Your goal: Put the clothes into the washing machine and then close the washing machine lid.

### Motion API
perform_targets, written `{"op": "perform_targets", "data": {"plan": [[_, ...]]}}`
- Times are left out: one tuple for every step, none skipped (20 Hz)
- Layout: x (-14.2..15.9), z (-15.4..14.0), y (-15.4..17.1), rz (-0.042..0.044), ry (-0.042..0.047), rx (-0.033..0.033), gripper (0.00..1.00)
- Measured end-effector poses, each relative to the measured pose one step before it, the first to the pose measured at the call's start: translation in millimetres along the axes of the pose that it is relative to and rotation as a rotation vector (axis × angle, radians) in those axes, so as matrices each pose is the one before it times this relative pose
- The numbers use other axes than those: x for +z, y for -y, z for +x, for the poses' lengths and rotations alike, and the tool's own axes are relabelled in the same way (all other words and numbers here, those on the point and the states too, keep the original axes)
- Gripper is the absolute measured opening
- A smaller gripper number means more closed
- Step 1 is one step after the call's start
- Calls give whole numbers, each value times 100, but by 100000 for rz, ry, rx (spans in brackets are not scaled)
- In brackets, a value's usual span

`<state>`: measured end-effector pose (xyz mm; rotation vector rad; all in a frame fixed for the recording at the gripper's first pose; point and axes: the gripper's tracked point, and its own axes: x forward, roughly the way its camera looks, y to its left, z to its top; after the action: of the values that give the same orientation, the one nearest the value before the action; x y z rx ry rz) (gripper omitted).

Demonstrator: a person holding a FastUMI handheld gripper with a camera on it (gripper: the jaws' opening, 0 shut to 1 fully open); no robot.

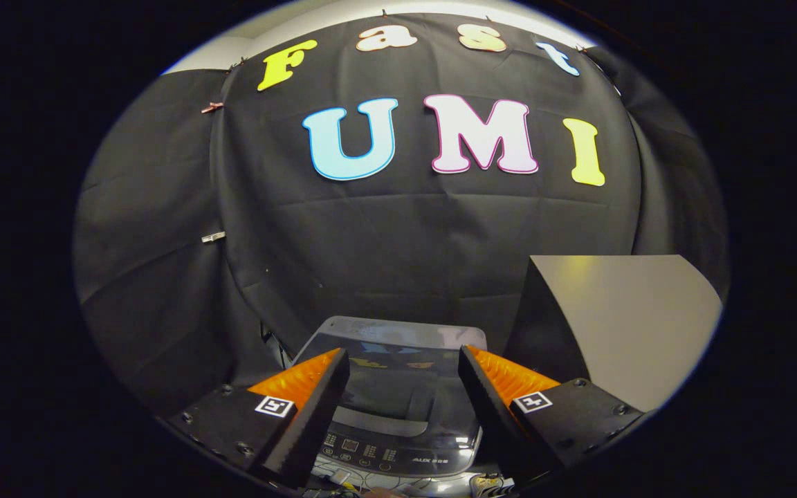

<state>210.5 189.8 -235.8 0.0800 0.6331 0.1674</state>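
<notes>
Gripper-view legend: the tool [404, 360] is hanging above and in front of the washing machine [398, 408], w/ its two fingers [315, 387] spread wide apart and gripping nothing, i.e. released. The washing machine, a top-loader, is sitting directly below and between the fingers, reaching just beyond their tips toward the booth wall. Its lid [395, 366] is lying flat and closed over the tub; the dark glossy panel is reflecting the wall above it. A recessed handle strip [388, 418] is running across the lid's near side, approx. midway between the fingers. Nearer the camera, the control panel [385, 453] is showing rows of small buttons and a small display; details too small to make out. At the machine's near edge, a few thin cables [343, 477] are lying loose, and a small object [485, 483] is sitting by the right finger's base; too blurred to identify. To the right of the machine, beyond the right finger, a pale grey box-like block [630, 318] is standing w/ a dark side face turned toward the machine; cannot tell whether the two are touching. Behind everything, the black cloth wall [405, 242] is hanging in creased panels, w/ two small clips [212, 237] pinning its left seam. No clothes are discernible betw. the fingers or on the lid.
</notes>
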Motion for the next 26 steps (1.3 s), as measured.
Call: {"op": "perform_targets", "data": {"plan": [[622,-1262,-23,-31,2125,1254,99],[821,-1226,103,160,2634,1063,99],[981,-1318,166,-100,2881,1171,99],[738,-1181,83,-688,2755,1502,99],[516,-800,-6,-835,2719,1286,99],[688,-997,66,-1120,2053,1363,99],[922,-1171,107,-801,2551,748,99],[950,-1207,285,-738,2791,582,99],[1212,-1398,375,-528,3271,516,99],[1210,-1292,436,-306,3756,205,99],[1114,-1244,556,-271,3594,6,98],[1013,-1241,694,-137,3360,-571,98],[844,-1022,742,-471,2810,-472,98],[707,-1107,331,-816,2658,508,98],[670,-1110,304,-722,2864,462,98],[843,-442,42,-885,1972,86,98],[435,-1062,780,-1511,1118,-621,98],[280,-1259,761,-1829,1144,-1206,98],[446,-1378,920,-1148,1942,-934,98],[549,-1138,512,-159,1940,-500,98],[398,-1060,312,513,2046,-309,98],[364,-968,540,925,2088,-884,98],[369,-977,996,744,1810,-2531,98],[175,-655,724,213,809,-2160,98],[6,-648,472,181,229,-1526,98],[344,-511,276,94,-27,-523,98]]}}
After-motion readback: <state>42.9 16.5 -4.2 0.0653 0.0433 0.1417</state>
